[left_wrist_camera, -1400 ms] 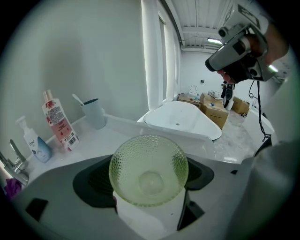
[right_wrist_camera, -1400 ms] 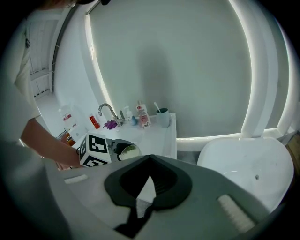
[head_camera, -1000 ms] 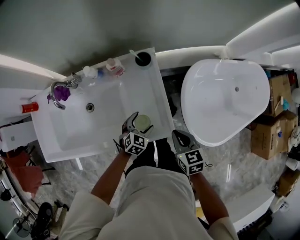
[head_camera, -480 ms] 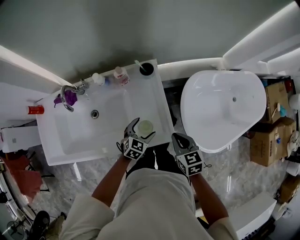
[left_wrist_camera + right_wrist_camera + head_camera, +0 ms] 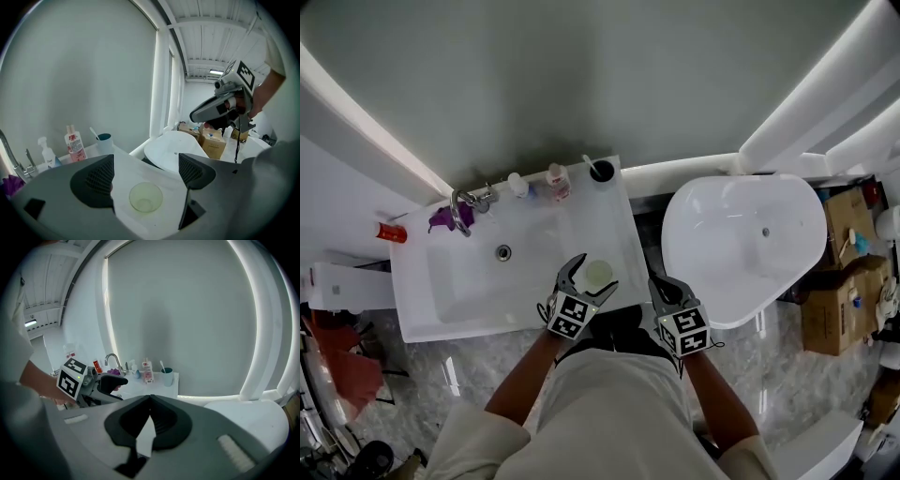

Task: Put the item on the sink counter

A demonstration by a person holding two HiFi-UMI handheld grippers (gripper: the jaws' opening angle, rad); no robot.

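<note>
A pale green translucent cup (image 5: 598, 274) stands upright on the white sink counter (image 5: 623, 234), near its front right corner. My left gripper (image 5: 592, 276) is open wide around it. In the left gripper view the cup (image 5: 146, 197) sits between the two dark pads (image 5: 93, 180) with bare counter on both sides, touching neither. My right gripper (image 5: 658, 283) hangs just right of the counter, over the gap before the bathtub. Its jaws are shut with nothing between them (image 5: 150, 397). Each gripper shows in the other's view: the left gripper (image 5: 101, 383) and the right gripper (image 5: 215, 108).
A chrome faucet (image 5: 464, 206), a purple cloth (image 5: 442, 217), two bottles (image 5: 517, 184) (image 5: 556, 180) and a dark cup with a toothbrush (image 5: 601, 171) line the back of the sink. A red bottle (image 5: 391, 232) stands at far left. A white bathtub (image 5: 741, 239) and cardboard boxes (image 5: 834, 281) lie right.
The left jaws have spread a little wider and stand off the cup, which stays on the counter. The head view has shifted, so the sink sits lower in frame. The right gripper stays shut.
</note>
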